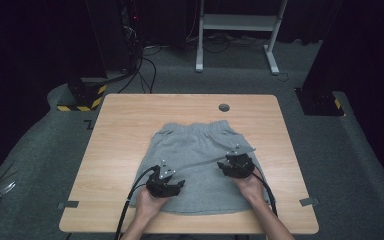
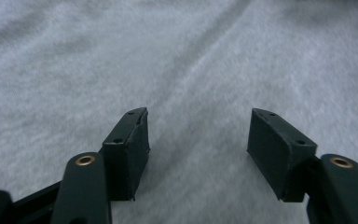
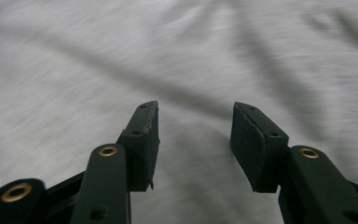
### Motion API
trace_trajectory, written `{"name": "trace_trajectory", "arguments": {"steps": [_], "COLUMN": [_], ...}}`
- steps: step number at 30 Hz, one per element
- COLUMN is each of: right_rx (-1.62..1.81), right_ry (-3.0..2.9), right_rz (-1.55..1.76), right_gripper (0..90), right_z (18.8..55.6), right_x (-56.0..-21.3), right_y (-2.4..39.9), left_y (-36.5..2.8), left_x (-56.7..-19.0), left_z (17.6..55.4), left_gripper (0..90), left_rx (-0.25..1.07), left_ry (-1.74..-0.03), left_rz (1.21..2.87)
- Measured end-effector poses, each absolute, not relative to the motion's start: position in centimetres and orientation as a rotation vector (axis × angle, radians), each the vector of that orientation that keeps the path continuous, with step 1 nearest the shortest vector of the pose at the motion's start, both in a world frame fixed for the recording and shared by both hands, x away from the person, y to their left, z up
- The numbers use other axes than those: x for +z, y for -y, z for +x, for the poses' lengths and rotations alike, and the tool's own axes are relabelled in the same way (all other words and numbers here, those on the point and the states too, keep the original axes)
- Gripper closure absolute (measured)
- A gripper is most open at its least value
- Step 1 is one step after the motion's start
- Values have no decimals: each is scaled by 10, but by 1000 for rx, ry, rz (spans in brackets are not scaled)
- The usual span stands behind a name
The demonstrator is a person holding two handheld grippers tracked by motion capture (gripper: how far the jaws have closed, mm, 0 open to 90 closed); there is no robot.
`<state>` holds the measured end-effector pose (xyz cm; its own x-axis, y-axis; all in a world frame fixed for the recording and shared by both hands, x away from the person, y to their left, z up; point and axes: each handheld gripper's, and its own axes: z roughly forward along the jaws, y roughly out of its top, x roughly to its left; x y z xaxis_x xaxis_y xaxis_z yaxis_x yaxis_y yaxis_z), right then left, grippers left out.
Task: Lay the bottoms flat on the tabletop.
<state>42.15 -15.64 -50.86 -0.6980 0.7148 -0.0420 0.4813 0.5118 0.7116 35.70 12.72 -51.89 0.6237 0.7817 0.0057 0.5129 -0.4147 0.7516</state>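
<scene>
Shorts (image 1: 195, 165) of soft grey fleece lie flat on my wooden table (image 1: 120, 145), waistband away from me, faintly creased. My left gripper (image 2: 198, 135) and right gripper (image 3: 195, 130) hover over the cloth near its hem, jaws spread, gripping nothing.

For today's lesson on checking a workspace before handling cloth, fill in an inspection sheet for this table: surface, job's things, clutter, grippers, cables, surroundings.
Surface: wooden table, with a round grommet hole near the far edge.
Job's things: grey shorts lying flat, waistband at the far side, lightly creased.
Clutter: two tape pieces at the near corners.
Grippers: left gripper and right gripper both open over the fabric, nothing between the jaws.
Cables: black cable trailing from each gripper toward the person.
Surroundings: grey carpet, white desk frame and floor cables beyond the table.
</scene>
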Motion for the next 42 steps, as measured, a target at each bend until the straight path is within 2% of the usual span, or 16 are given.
{"name": "trace_trajectory", "arguments": {"steps": [4, 11, 42], "right_rx": [972, 1044, 1158], "right_ry": [-2484, -2490, -2313], "right_rz": [945, 915, 977], "right_gripper": [490, 461, 458], "right_z": [406, 379, 395], "right_x": [-517, -521, -475], "right_y": [148, 160, 189], "left_y": [-126, -125, -160], "left_x": [-523, -524, -482], "left_z": [359, 349, 358], "left_gripper": [373, 344, 350], "left_rx": [455, 447, 512], "left_ry": [-1042, -1025, -1077], "left_rz": [2109, 2103, 1909]}}
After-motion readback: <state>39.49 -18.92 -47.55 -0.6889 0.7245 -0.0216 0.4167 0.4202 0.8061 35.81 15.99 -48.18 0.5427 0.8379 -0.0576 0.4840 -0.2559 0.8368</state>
